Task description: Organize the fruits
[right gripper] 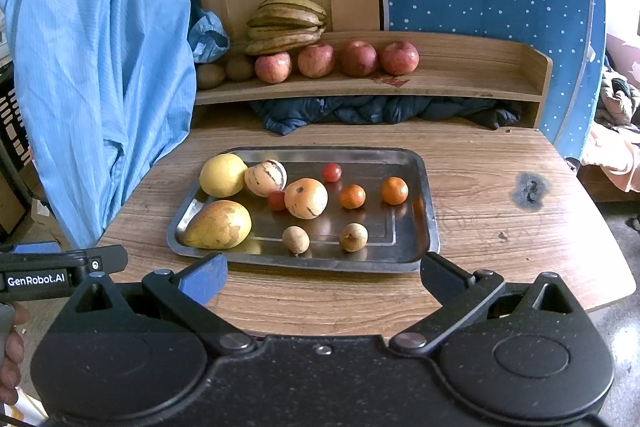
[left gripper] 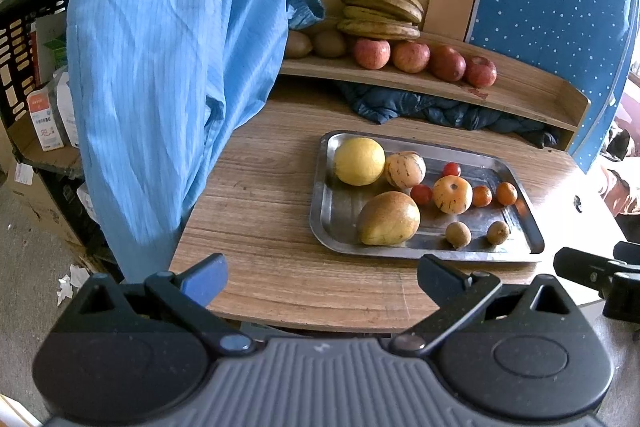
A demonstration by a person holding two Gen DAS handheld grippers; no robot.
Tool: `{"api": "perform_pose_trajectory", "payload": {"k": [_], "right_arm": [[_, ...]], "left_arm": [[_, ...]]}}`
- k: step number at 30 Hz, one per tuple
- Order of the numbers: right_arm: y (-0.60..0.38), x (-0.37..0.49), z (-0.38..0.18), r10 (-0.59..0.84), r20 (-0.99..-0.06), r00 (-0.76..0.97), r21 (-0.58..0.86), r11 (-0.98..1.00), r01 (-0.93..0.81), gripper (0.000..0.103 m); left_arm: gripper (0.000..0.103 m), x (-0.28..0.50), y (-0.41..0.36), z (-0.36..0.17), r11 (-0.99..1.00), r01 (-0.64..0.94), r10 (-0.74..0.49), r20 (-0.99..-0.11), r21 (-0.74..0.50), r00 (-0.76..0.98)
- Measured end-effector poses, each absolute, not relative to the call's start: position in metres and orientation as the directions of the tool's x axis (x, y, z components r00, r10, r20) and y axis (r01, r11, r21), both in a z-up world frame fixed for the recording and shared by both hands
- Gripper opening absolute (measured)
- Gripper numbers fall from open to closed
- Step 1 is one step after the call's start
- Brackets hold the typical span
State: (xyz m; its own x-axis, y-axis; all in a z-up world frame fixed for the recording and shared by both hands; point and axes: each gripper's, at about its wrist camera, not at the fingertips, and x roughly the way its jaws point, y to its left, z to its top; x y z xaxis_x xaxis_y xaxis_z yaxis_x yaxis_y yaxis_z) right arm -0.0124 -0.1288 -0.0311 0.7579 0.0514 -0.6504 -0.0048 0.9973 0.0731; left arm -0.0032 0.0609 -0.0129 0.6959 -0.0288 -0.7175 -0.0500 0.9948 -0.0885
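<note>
Both hand-held grippers hang released over wooden table holding steel tray.

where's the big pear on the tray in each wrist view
Left wrist view: the pear lies at the tray's near left corner, right of picture centre.
Right wrist view: the pear lies at the tray's near left corner, left of picture centre.
Shared landmark: the yellow round fruit just behind it, on the metal tray.

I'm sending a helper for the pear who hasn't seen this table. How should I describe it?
Find the metal tray on the wooden table. In its near-left corner lies the pear, yellow with brown russet, the only tapered fruit.
</note>
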Motion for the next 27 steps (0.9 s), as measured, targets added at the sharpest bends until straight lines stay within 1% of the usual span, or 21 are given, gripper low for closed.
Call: {"api": "perform_pose_trajectory", "payload": {"k": [19, 23, 27], "right_arm": [[-0.1282, -0.0129, -0.0315, 0.05, -0.65, 0.758, 0.071, 0.997, -0.005, 0.102], [-0.1279, -0.0129, -0.0318, 0.05, -0.65, 0.759, 0.071, 0.997, -0.004, 0.102], [-0.1272, -0.013, -0.033, 0.046, -0.65, 0.758, 0.068, 0.998, -0.003, 0.102]], "left_arm": [[0.103, -0.0028, 0.0609, -0.0125, 0.995, -0.052, -0.021, -0.719, -0.08, 0.695], [0.103, -0.0045, 0.0607, -0.0115, 0.996, -0.034, -0.039, -0.708, -0.088, 0.705], [0.103, -0.0047, 0.0584, -0.0102, 0.997, -0.024, -0.034, -0.708, -0.072, 0.706]]}}
